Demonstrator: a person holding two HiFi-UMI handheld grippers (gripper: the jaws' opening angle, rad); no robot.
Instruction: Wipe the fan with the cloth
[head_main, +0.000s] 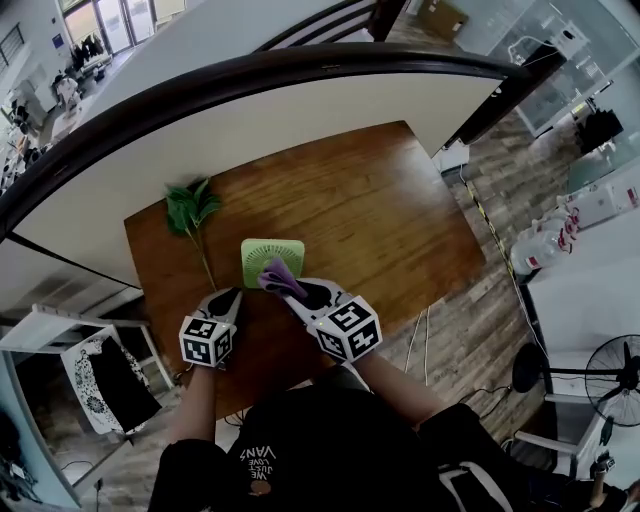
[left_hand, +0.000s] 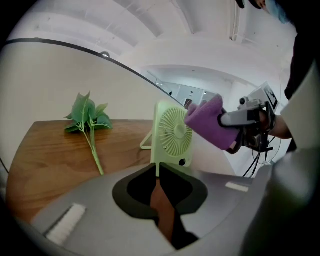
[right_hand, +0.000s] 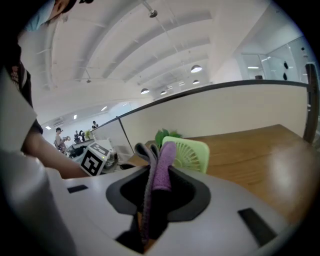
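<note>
A small light-green fan (head_main: 268, 252) stands upright on the wooden table (head_main: 385, 205). My left gripper (head_main: 236, 293) is at its lower left corner; in the left gripper view its jaws (left_hand: 158, 172) are shut on a thin edge at the fan's (left_hand: 172, 135) base. My right gripper (head_main: 290, 287) is shut on a folded purple cloth (head_main: 279, 275). The cloth (left_hand: 206, 124) lies against the upper right of the fan's front grille. In the right gripper view the cloth (right_hand: 162, 167) sticks up between the jaws (right_hand: 155, 150), with the fan (right_hand: 192, 154) just behind it.
A green leafy sprig (head_main: 188, 210) lies on the table left of the fan, also in the left gripper view (left_hand: 89, 120). A curved white partition (head_main: 300, 110) borders the table's far side. A pedestal fan (head_main: 620, 365) stands on the floor at right.
</note>
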